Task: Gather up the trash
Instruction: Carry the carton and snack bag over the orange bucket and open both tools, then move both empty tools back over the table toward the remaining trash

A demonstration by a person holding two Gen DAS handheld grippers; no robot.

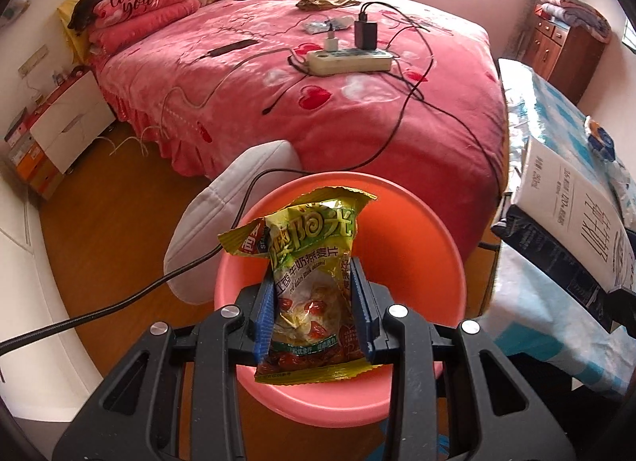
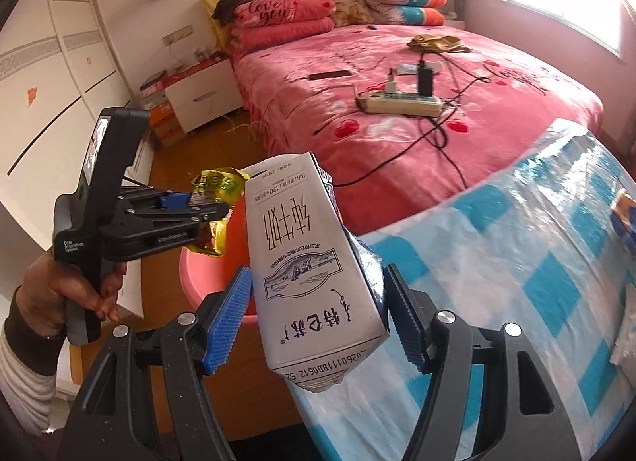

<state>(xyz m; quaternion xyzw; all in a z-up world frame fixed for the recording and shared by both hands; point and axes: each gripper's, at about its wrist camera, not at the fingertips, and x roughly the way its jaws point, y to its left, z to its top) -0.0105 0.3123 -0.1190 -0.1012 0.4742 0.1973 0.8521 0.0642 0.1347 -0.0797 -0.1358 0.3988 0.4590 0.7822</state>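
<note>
Left wrist: my left gripper (image 1: 314, 302) clenches oatmeal packet (image 1: 310, 278) above pink bin (image 1: 417, 246). Right gripper (image 2: 318, 318) looks loose around milk carton (image 2: 310, 258); I fear it slips, missing the bin.

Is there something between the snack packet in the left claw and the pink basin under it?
Nothing visible. The snack packet, shut in the left claw, hangs directly over the open pink basin. The black cable passes beside the rim, not across it.

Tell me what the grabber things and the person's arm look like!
Both grippers are black plastic with silver screws and ridged blue pads. The left gripper has a pistol handle, a small screen on its back and tiny white lettering. The hand holding it is bare, with a dark cuff over a light sleeve. The right gripper looks the same.
</note>
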